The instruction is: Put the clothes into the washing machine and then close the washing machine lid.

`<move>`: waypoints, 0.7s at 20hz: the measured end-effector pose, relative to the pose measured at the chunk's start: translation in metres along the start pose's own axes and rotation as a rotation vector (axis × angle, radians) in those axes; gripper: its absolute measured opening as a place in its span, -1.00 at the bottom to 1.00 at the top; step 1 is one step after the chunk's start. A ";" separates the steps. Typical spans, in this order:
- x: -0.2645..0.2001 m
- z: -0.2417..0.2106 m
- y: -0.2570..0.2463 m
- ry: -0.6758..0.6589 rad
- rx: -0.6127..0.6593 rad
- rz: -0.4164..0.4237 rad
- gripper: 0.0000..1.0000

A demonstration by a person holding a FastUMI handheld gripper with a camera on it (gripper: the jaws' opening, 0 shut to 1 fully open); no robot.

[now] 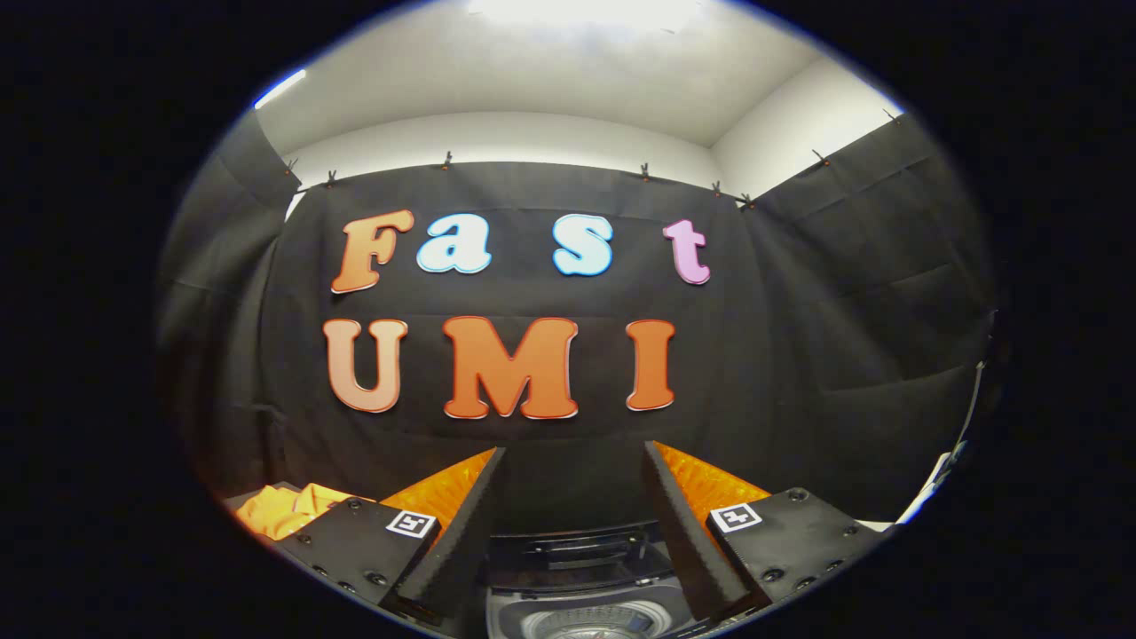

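My gripper [572, 461] is open, held high and level, with nothing between its fingers. Below and between the fingers I see the washing machine [581, 612] from above, its lid [577, 555] raised at the back and the drum mouth showing. A yellow-orange garment [284, 508] lies crumpled on a surface to the left of the left finger, beside the machine.
The black cloth wall of the booth stands straight ahead beyond the fingers and wraps round both sides. A white edge [932, 493] shows low at the right, past the right finger.
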State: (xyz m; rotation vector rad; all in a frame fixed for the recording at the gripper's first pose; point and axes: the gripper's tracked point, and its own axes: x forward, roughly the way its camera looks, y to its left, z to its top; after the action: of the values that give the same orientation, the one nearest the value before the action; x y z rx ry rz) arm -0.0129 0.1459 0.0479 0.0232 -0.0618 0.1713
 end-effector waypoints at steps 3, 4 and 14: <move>0.011 -0.002 0.058 0.005 -0.013 0.083 0.93; 0.014 -0.004 0.077 0.005 -0.013 0.112 0.93; 0.014 -0.083 0.269 0.162 0.061 0.374 0.93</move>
State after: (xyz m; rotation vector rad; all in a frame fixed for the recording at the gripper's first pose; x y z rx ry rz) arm -0.0403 0.4152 -0.0293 0.0589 0.1019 0.5480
